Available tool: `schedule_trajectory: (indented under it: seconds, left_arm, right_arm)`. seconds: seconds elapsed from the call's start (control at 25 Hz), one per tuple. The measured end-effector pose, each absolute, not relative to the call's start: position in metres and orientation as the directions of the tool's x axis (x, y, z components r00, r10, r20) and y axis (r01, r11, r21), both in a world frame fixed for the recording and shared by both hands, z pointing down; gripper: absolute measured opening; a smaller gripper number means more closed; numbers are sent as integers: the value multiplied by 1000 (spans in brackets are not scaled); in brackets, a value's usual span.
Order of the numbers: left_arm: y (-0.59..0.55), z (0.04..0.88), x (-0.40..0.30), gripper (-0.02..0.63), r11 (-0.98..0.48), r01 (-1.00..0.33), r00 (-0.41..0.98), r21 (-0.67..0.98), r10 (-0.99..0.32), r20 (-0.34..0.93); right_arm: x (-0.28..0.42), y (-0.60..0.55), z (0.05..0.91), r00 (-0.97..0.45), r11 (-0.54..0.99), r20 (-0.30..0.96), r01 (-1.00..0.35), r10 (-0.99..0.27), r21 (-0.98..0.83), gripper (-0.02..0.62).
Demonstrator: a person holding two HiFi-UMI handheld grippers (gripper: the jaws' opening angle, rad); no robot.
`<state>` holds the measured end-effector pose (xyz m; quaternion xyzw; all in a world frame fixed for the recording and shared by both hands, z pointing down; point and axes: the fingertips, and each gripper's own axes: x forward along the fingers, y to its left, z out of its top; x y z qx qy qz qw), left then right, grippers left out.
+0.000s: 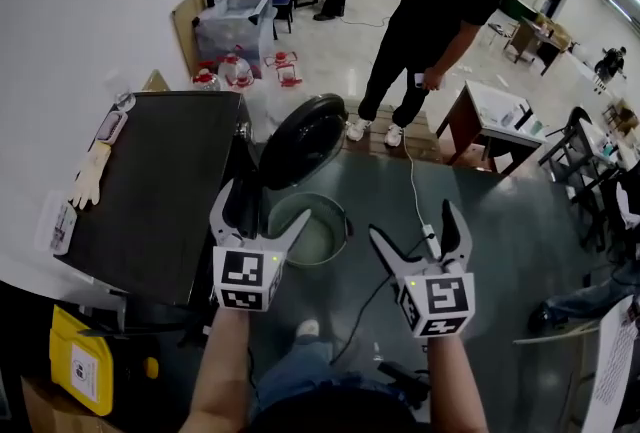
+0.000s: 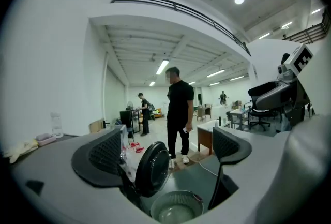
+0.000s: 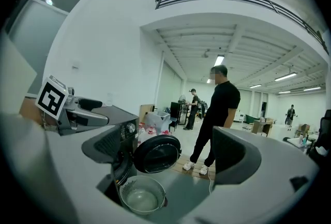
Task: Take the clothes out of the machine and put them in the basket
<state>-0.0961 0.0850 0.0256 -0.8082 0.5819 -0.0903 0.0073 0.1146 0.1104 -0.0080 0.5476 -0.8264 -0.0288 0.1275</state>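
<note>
A dark front-loading washing machine [image 1: 150,191] stands at the left with its round door [image 1: 302,139] swung open. On the floor in front of it sits a round grey basket [image 1: 312,229], with pale cloth or a pale bottom showing inside. My left gripper [image 1: 262,221] hangs open above the basket's left rim with nothing between its jaws. My right gripper [image 1: 418,233] is open and empty, right of the basket over the grey mat. The machine [image 3: 111,153], door [image 3: 156,154] and basket [image 3: 140,195] show in the right gripper view. The drum's inside is hidden.
A person in black [image 1: 430,21] stands beyond the door, holding a small device. A white cable [image 1: 412,183] runs across the grey mat. Pale gloves [image 1: 88,176] lie on the machine's top. A wooden table [image 1: 495,126] stands at the right; a yellow box [image 1: 82,361] is at the lower left.
</note>
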Motion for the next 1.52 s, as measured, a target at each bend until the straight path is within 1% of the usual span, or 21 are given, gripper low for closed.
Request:
schedule_trajectory:
  seconds: [0.24,0.56,0.88,1.08,1.32,1.52]
  left_arm:
    - [43,44,-111,535,-330,-938,308,-105,-934,181]
    - [13,64,-122,535,-324,-942,298,-90,-928,222]
    - [-7,93,-127,535,-281,-958,254,-58,-925,281]
    - [-26,108,-123,535,-235,-972,216,-21,-923,317]
    - [-50,140,-102,535,-200,-979,174,-23,-900,399]
    - [-66,160,-86,535,-158,-987,132,-21,-886,444]
  right_arm:
    - [93,64,12,-380,424,232,-887,-895,184,551]
    - [87,28,30,-377,427,267,-889,-887,165,551]
    - [90,-10,55,-400,450,300,-885,-866,121,551]
    - [95,-42,74,-454,485,324,-874,-830,19,551]
    - [113,-81,105,-476,524,379,-852,-793,26,551]
    - [132,-103,132,-505,563,432,-826,-747,8,551]
